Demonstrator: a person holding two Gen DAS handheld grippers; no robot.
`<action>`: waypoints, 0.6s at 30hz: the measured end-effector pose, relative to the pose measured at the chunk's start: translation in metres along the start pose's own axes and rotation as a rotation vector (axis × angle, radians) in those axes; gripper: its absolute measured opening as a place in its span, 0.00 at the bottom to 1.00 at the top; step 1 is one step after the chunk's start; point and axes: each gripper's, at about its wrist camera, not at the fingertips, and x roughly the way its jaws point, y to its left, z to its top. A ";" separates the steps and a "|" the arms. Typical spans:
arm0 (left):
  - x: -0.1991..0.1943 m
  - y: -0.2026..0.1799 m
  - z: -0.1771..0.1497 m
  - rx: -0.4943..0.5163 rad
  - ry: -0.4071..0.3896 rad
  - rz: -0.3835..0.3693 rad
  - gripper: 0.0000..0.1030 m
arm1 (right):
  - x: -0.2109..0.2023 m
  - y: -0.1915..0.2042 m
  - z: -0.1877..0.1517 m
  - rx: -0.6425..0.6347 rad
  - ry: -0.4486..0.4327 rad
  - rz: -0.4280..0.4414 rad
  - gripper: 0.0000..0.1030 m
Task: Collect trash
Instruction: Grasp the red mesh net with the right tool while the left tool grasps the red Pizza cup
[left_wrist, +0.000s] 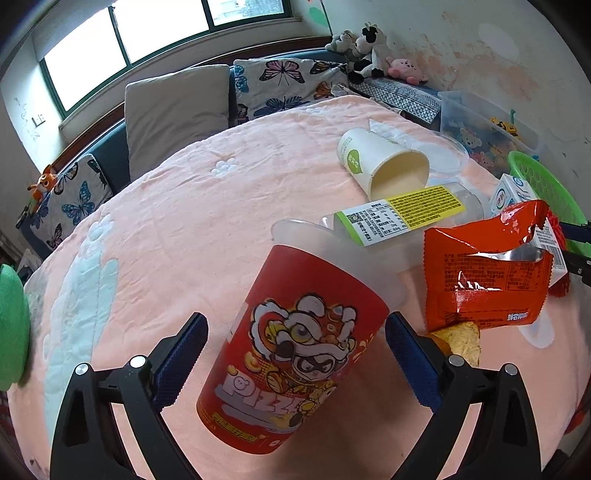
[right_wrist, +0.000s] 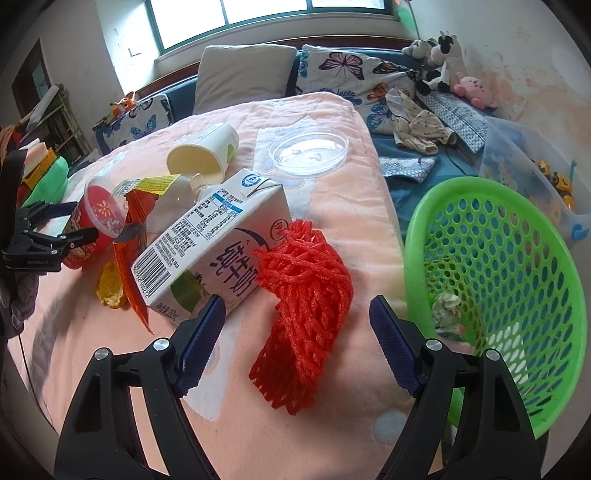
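My left gripper (left_wrist: 295, 354) is open, its blue pads on either side of a red lidded cup (left_wrist: 291, 347) with a lion-dance print; the pads are apart from its sides. The same cup (right_wrist: 94, 225) and left gripper (right_wrist: 79, 227) show in the right wrist view. My right gripper (right_wrist: 295, 343) is open around a red foam fruit net (right_wrist: 306, 306), without touching it. A white milk carton (right_wrist: 218, 243) lies just left of the net. A green mesh basket (right_wrist: 517, 280) stands at the right with a crumpled scrap (right_wrist: 447, 306) inside.
On the pink blanket (left_wrist: 166, 206) lie a tipped paper cup (left_wrist: 384, 162), a clear bottle with a yellow label (left_wrist: 402, 214), an orange-red snack bag (left_wrist: 484, 273), a peel (right_wrist: 109, 286) and a clear plastic lid (right_wrist: 310, 149). Cushions and plush toys are behind.
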 end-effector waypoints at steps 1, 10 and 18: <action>0.001 0.000 0.000 0.008 0.005 -0.005 0.91 | 0.001 0.000 0.000 -0.001 0.003 0.002 0.77; 0.016 0.000 0.003 0.067 0.044 -0.031 0.91 | 0.011 0.003 0.003 -0.008 0.017 0.006 0.71; 0.019 -0.004 -0.001 0.073 0.034 -0.027 0.80 | 0.014 0.003 0.004 -0.005 0.012 -0.009 0.52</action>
